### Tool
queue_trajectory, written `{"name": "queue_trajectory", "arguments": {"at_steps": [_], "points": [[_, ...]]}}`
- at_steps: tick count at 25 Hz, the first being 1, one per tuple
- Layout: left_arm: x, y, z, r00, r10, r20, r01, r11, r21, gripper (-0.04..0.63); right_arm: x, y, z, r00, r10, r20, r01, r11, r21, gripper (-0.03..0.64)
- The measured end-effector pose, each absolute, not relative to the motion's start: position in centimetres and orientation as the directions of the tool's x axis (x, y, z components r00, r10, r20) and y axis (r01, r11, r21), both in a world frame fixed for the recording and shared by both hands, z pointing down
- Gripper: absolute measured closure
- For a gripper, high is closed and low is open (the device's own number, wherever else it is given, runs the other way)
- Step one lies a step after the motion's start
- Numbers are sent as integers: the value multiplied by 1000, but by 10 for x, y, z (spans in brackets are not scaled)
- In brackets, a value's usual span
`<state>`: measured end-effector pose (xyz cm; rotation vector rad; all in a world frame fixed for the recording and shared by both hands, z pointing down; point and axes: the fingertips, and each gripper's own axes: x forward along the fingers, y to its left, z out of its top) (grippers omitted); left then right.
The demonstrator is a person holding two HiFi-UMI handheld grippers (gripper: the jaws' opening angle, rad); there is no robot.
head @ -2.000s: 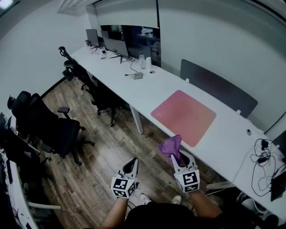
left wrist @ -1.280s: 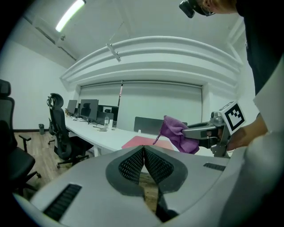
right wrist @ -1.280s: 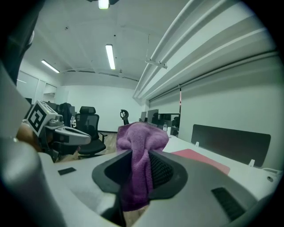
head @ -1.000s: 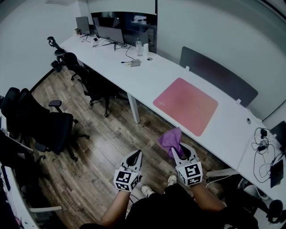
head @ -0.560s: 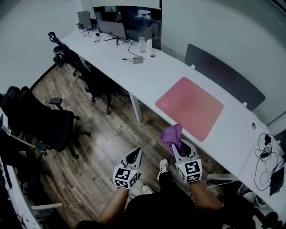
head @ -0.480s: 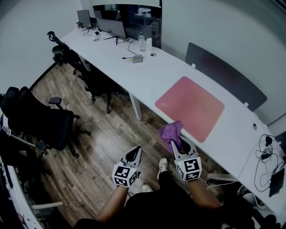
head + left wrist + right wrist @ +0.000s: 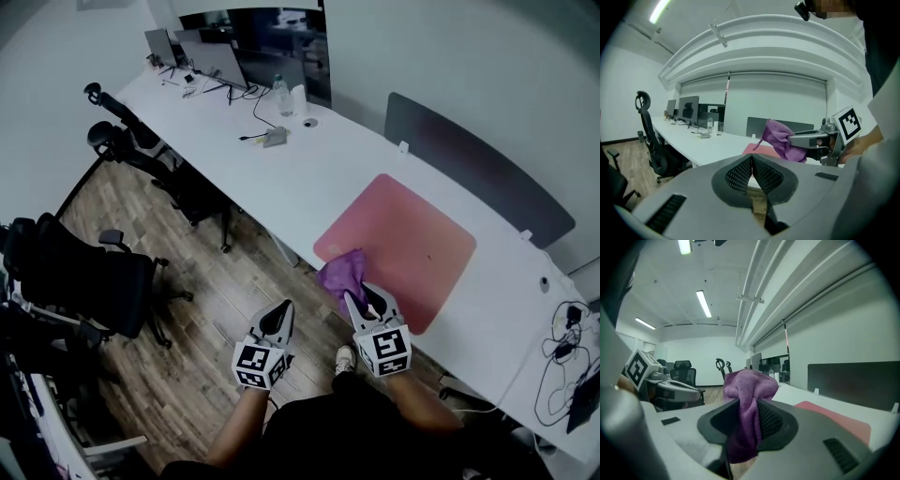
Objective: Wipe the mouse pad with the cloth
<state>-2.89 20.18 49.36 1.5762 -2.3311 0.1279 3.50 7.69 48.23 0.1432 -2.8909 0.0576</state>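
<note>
The right hand-held gripper, clamped on the purple cloth, hovers at the near edge of the bench, where the pink mouse pad lies just ahead and rightward, farther from the left hand-held gripper, whose jaws are together on nothing.

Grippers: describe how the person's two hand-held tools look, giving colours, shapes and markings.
The left gripper and right gripper match: smooth grey shells tapering to pointed jaws lined with dark meshed pads. Each carries a white cube printed with black square markers. The forearms show no sleeves.
</note>
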Motion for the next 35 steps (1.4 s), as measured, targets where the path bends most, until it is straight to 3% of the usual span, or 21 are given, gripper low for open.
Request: {"name": "queue_trajectory", "arguments": {"at_steps": [12, 30, 35], "points": [[-54, 135, 479, -344, -882, 323, -923, 381, 59, 575, 24, -2, 489, -962, -124, 244, -143, 988, -63, 499], [-115, 9, 501, -86, -955, 283, -974, 140, 177, 575, -2, -90, 518, -882, -334, 334, -359, 933, -15, 499], [-150, -30, 511, 30, -947, 320, -993, 8, 117, 575, -27, -119, 531, -822, -418, 386, -449, 893, 11, 499]]}}
